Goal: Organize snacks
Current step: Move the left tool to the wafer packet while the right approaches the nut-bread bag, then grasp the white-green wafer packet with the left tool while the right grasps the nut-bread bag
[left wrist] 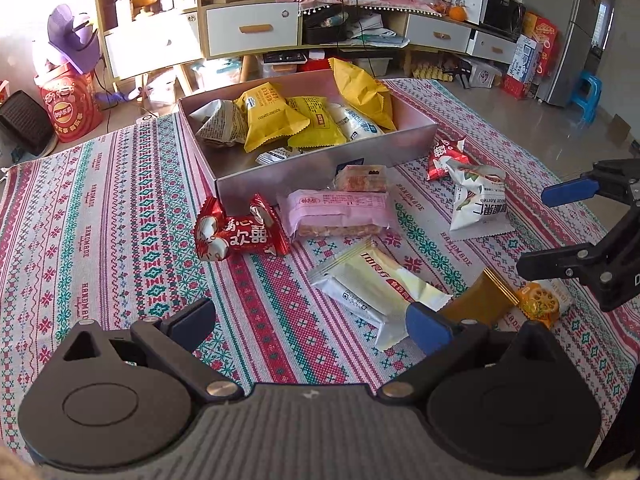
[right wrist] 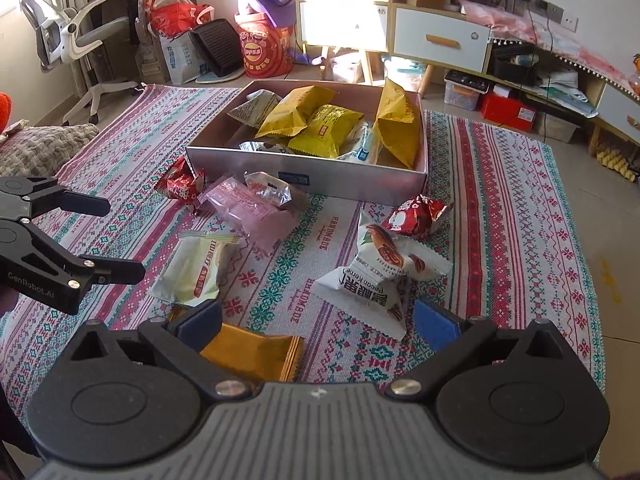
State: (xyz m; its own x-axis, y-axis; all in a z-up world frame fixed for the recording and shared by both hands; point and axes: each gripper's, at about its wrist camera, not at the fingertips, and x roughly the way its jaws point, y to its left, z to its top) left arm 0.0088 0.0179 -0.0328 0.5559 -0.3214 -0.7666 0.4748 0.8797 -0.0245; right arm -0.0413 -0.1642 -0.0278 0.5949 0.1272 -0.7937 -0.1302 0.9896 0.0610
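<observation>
On the patterned cloth (left wrist: 120,208), snack packets lie beside a half-filled box (left wrist: 320,168); both the left gripper (left wrist: 310,322) and the right gripper (right wrist: 318,318) hang released, grasping nothing.

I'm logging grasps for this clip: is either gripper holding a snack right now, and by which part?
Nothing is held. The left gripper and right gripper both hover open above the packets.

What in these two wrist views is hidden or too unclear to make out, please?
- Right wrist view: the near end of the amber packet is covered by the right gripper body.
- Left wrist view: one corner of the cream packet sits behind the left gripper's blue pad.
- Both views: the box floor and the lower packets are buried under the yellow packets.
</observation>
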